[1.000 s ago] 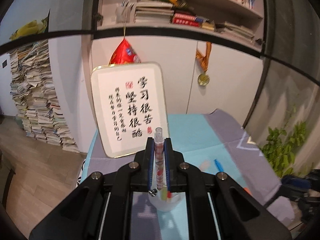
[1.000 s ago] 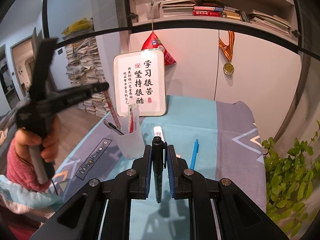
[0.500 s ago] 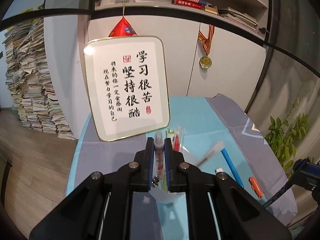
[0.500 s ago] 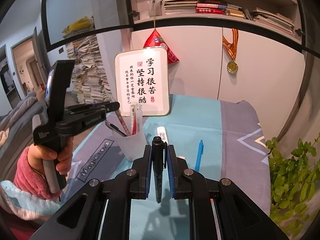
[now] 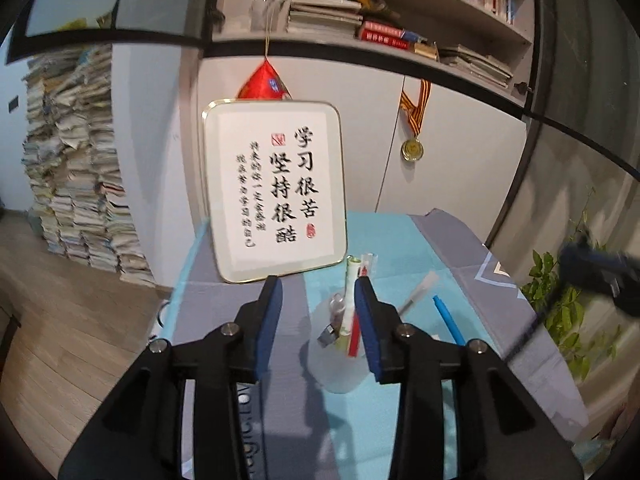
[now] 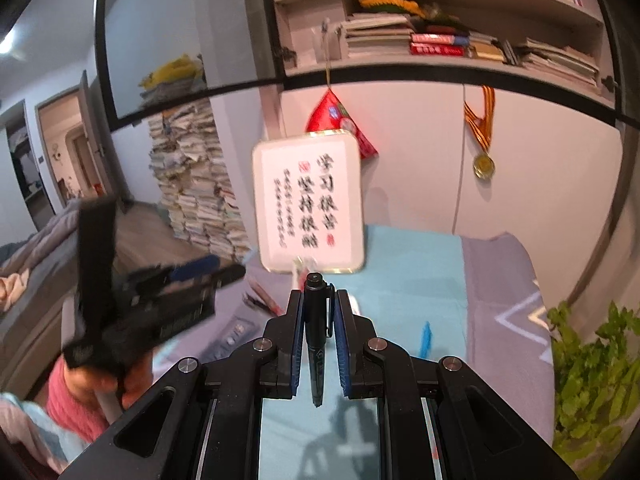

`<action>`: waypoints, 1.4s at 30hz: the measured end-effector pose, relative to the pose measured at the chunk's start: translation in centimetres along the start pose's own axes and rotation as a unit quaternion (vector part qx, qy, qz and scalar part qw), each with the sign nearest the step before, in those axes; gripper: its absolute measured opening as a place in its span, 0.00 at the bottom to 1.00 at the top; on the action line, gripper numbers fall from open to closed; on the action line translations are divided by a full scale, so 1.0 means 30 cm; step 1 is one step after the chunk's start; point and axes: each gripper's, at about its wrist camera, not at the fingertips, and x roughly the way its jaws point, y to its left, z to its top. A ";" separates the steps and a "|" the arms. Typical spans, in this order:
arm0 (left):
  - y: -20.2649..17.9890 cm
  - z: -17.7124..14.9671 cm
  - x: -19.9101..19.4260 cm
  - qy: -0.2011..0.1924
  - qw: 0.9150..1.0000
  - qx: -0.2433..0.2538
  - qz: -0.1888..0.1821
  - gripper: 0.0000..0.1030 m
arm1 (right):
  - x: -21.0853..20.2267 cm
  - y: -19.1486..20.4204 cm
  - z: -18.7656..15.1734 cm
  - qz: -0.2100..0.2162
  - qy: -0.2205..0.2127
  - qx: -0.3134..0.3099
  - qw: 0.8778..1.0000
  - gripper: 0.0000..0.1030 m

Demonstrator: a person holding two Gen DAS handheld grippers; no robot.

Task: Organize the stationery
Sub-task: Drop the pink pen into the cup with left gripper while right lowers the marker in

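Behind: book shelves, a medal, a white sign board (image 5: 276,192) with black writing. Below: blue and grey cloth (image 5: 400,236) over the table, with a see-through cup (image 5: 340,368) on it.

Left claw (image 5: 318,284): jaws opening now, partly apart, nothing pinched between the blue pads. Held 1 patterned pen tight just a moment before; let go of it over the cup. Now down inside the cup, that patterned pen (image 5: 338,312), leaning beside a few others, clear cap up. So 1 more pen put away.

Right claw (image 6: 318,296): nearly shut, squeezing a black marker (image 6: 316,332) upright between its pads, cap up, tip down. Not at the cup yet; off to the right of it, above the cloth.

Left out on the cloth: 1 blue pen (image 5: 448,318) and 1 white pen (image 5: 418,290), just right of the cup.

Probably next: pull the left claw back out of the way, then bring the black marker over the cup and drop it in. After that, back for the 2 loose pens. Job maybe half done.
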 end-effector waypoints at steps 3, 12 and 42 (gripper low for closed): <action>0.021 -0.029 -0.043 -0.008 1.000 -0.002 0.001 0.41 | 0.025 0.024 0.040 0.008 -0.013 0.006 1.000 0.15; 0.069 -0.149 -0.032 0.031 1.000 0.002 0.003 0.42 | 0.143 0.109 0.136 0.004 -0.038 -0.002 0.999 0.15; 0.039 -0.214 0.086 0.081 0.996 0.016 -0.034 0.42 | 0.387 0.059 0.080 -0.041 0.020 0.004 0.999 0.15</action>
